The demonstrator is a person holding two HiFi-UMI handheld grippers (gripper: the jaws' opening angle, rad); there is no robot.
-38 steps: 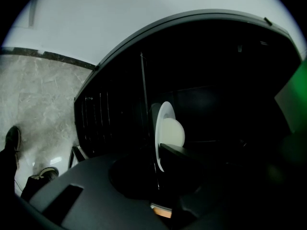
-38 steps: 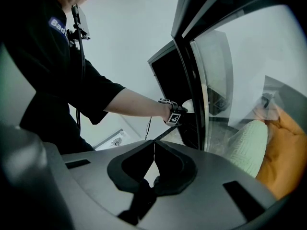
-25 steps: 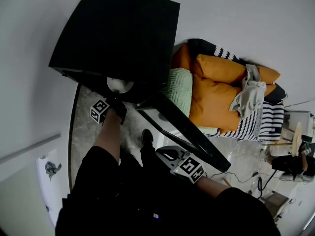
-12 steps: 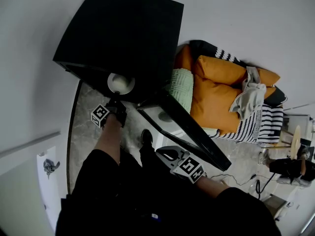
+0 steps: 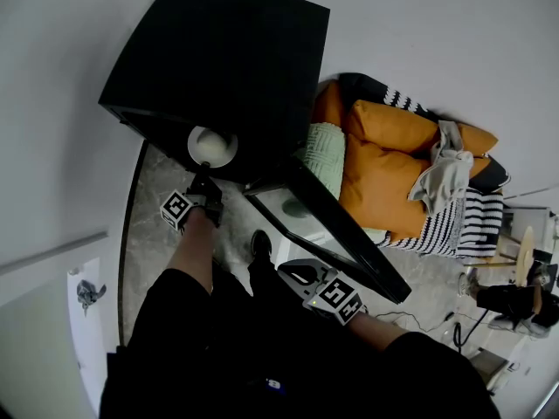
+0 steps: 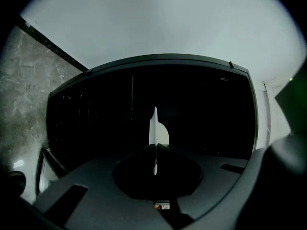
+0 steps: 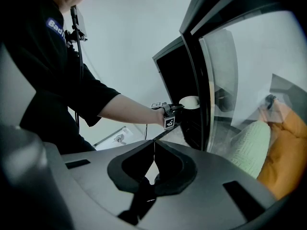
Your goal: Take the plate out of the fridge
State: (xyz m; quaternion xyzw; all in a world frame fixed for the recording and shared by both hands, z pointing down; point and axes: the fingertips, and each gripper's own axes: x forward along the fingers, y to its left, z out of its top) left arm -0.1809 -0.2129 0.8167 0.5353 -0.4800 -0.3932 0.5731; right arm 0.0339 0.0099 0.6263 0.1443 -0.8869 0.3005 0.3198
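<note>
A black fridge (image 5: 218, 59) stands with its glass door (image 5: 336, 225) swung open to the right. At the mouth of the fridge is a white plate (image 5: 212, 145), held by its near rim in my left gripper (image 5: 208, 171), which is shut on it. In the left gripper view the plate (image 6: 161, 134) stands edge-on between the jaws of the left gripper (image 6: 154, 150), with the dark fridge interior (image 6: 96, 119) behind. My right gripper (image 5: 293, 273) hangs lower, beside the door, shut with nothing in it. In the right gripper view the shut right gripper (image 7: 154, 145) faces the left gripper (image 7: 170, 110) and the plate (image 7: 189, 101).
A sofa with orange cushions (image 5: 384, 164), a green pillow (image 5: 319, 155) and a striped blanket (image 5: 463, 216) stands right of the fridge. Grey marble floor (image 5: 148, 225) runs left of the person's legs. The person's shoe (image 5: 260, 243) is near the door's base.
The left gripper has lifted a little with the plate, and more of the plate now shows at the fridge's opening. The right gripper has stayed put.
</note>
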